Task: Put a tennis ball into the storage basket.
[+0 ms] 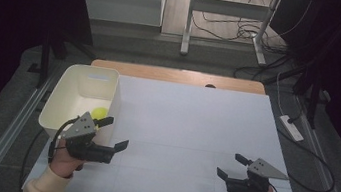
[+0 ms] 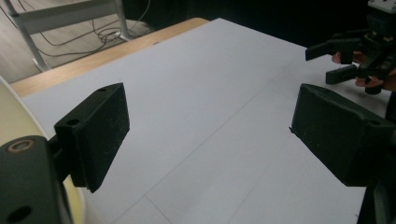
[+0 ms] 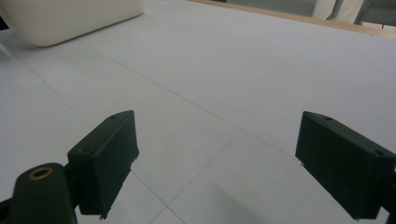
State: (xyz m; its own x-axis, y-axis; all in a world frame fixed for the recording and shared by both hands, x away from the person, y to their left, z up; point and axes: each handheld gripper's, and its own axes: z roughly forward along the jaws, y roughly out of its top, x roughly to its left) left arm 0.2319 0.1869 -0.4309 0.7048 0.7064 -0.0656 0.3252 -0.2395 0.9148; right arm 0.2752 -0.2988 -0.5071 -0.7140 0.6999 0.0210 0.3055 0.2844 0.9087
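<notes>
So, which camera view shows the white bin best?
The high view: the white bin appears whole at the table's left edge, open on top, a yellow-green ball inside. The left gripper view catches a cream sliver of its wall; the right gripper view catches its rounded lower corner, contents hidden.

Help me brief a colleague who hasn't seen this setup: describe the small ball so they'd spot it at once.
Start at the white table, then go to the cream bin at its left edge. The ball lies inside it by the right wall, just beyond the left gripper. It is the only yellow-green, round thing there.
</notes>
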